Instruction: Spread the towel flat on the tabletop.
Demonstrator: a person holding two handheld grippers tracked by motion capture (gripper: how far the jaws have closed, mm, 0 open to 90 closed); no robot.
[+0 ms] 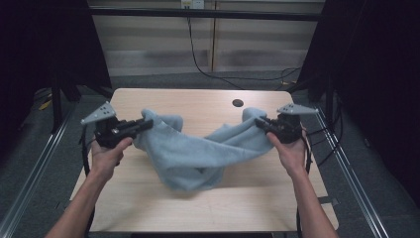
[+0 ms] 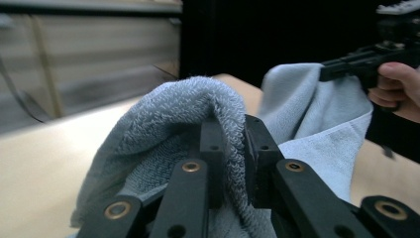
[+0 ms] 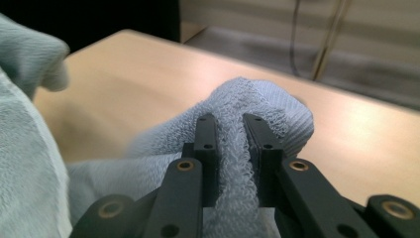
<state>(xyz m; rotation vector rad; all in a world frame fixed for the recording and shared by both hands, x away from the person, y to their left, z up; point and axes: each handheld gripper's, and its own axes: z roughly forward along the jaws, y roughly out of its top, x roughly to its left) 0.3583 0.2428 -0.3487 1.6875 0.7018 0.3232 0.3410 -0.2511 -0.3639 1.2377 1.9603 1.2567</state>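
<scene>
Above the table [image 1: 148, 208], pale blue-grey terry towel [image 1: 198, 153], sagging, seemingly bunched.

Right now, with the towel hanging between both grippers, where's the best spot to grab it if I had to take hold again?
Probably at the end corners, where the left gripper and right gripper already pinch the light blue towel. Come in level from each outer side: the bunched ends stand up as folds, while the middle sags onto the table.
</scene>
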